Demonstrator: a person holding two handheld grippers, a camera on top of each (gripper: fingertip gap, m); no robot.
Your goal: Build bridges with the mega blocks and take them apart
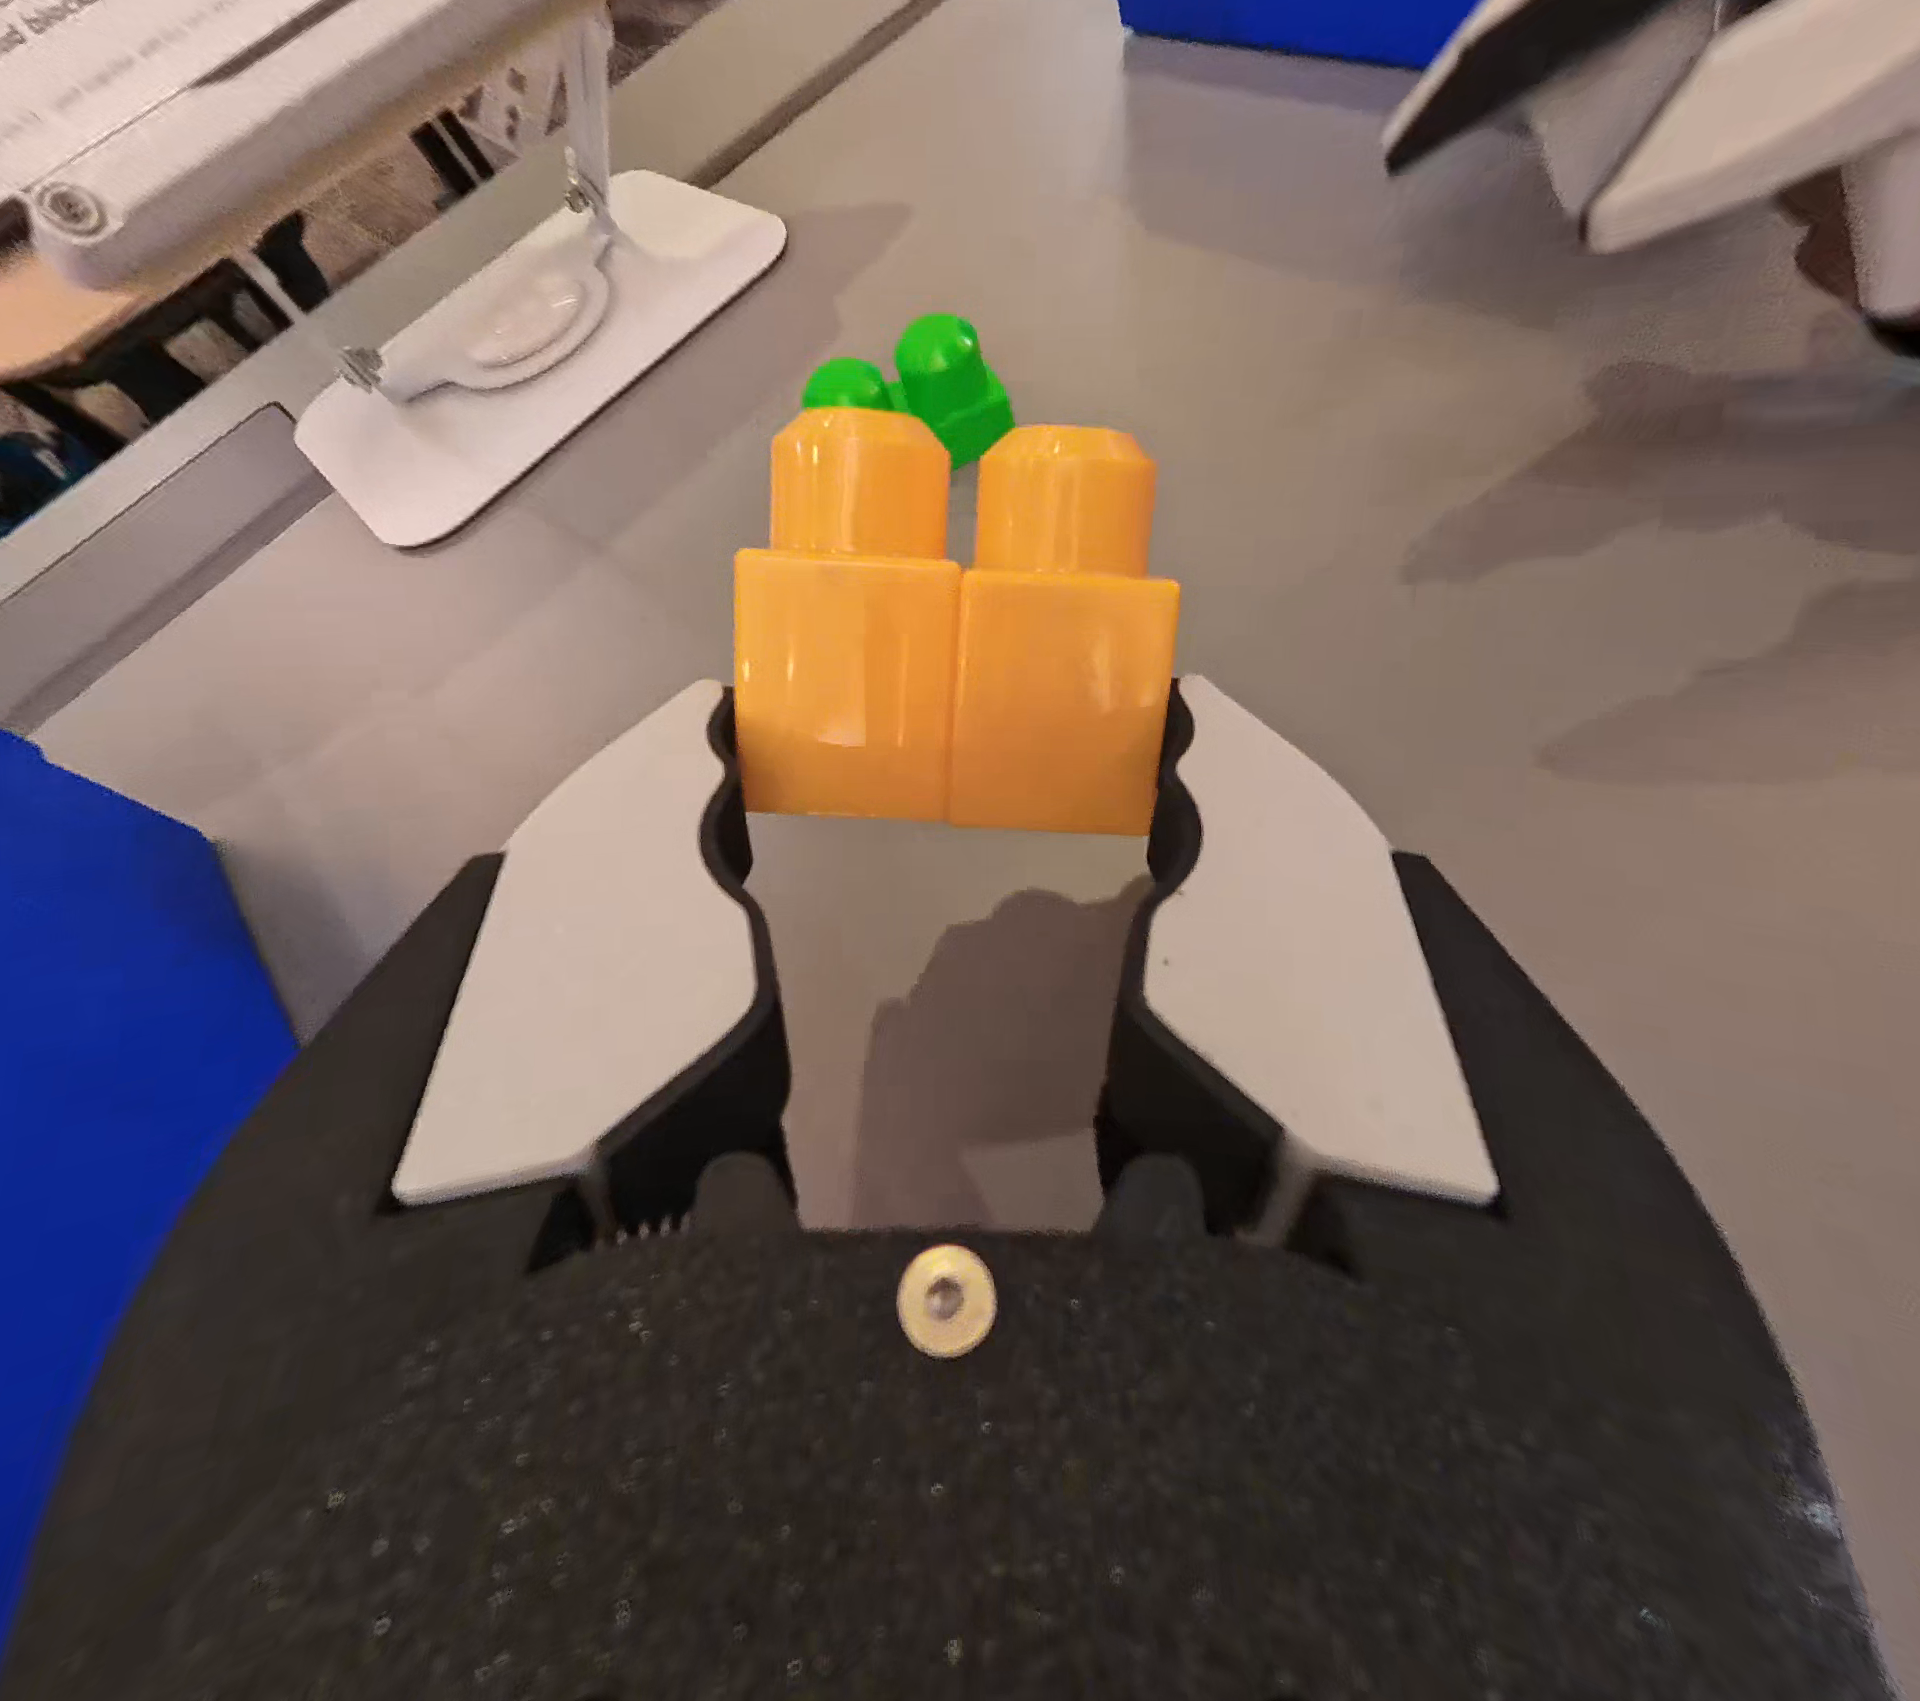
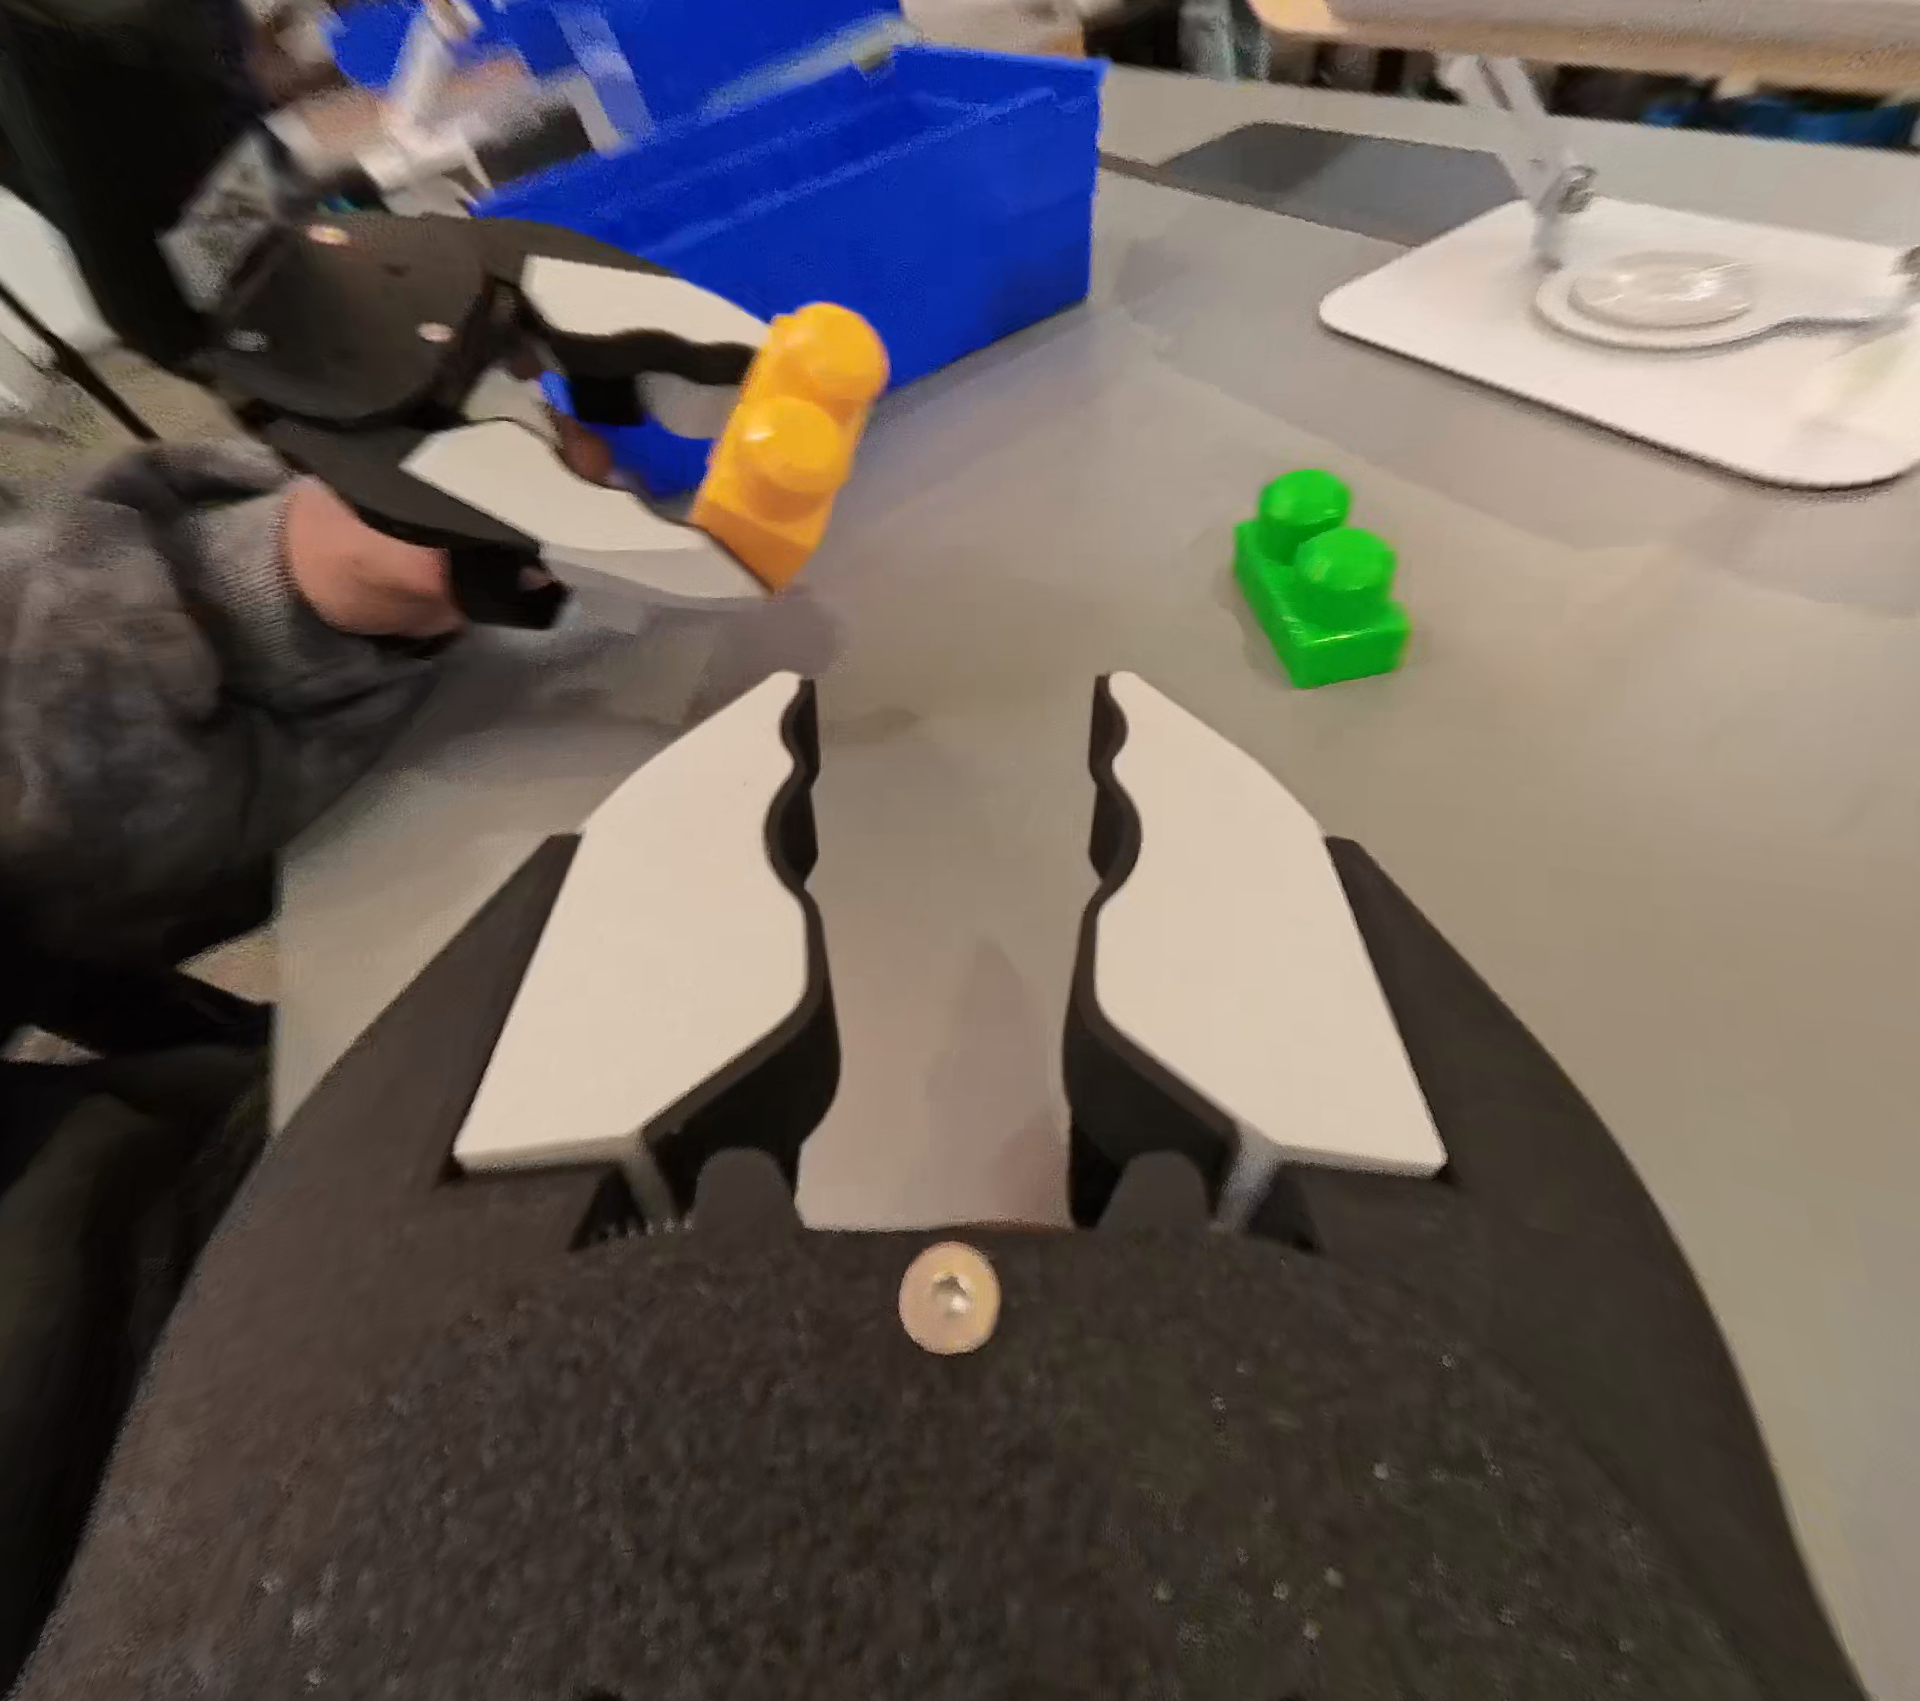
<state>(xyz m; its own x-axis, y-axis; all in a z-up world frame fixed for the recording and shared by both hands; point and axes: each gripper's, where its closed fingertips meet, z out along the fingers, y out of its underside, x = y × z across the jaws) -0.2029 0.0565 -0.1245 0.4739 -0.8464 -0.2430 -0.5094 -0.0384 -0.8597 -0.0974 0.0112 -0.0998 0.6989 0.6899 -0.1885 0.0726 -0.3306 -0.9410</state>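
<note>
A lab-like workroom: grey table (image 2: 1455,820), blue bins (image 2: 831,197), instruction-sheet stand (image 2: 1621,342).

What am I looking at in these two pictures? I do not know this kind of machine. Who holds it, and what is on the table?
There is no robot. A person holds a two-finger gripper in each hand, and each picture comes from a camera on one of them. The left gripper is shut on an orange block, held above the grey table; the right view shows this from the side. The right gripper is open and empty. A green block lies on the table. Behind are a blue bin and a white stand with a page.
</note>
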